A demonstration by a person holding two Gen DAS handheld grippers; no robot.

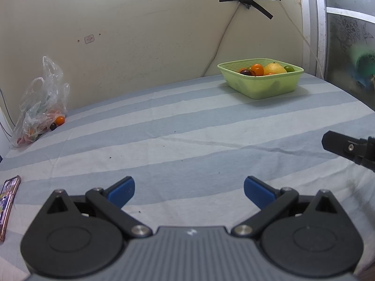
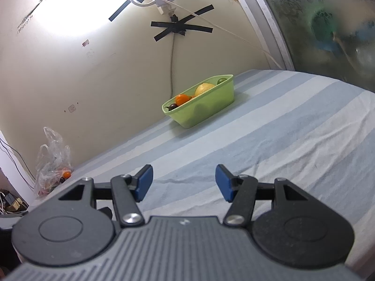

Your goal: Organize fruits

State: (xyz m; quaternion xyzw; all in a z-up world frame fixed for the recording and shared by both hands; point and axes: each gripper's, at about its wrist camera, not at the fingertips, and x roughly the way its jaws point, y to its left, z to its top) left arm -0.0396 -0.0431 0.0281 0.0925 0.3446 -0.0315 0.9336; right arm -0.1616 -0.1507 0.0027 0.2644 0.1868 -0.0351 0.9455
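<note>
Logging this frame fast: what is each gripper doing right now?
Left gripper: open, holding nothing, over the striped cloth.
Right gripper: open, holding nothing.

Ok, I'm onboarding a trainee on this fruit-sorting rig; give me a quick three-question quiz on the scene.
1. True or false: the left gripper holds a fruit.
2. Where does the yellow fruit lie?
 A. in the green basket
 B. in the plastic bag
 C. loose on the striped sheet
3. What lies at the sheet's left edge, nearest the camera, in the left wrist view?

Key: 1 false, fingers empty; 2 A; 3 a phone.
</note>
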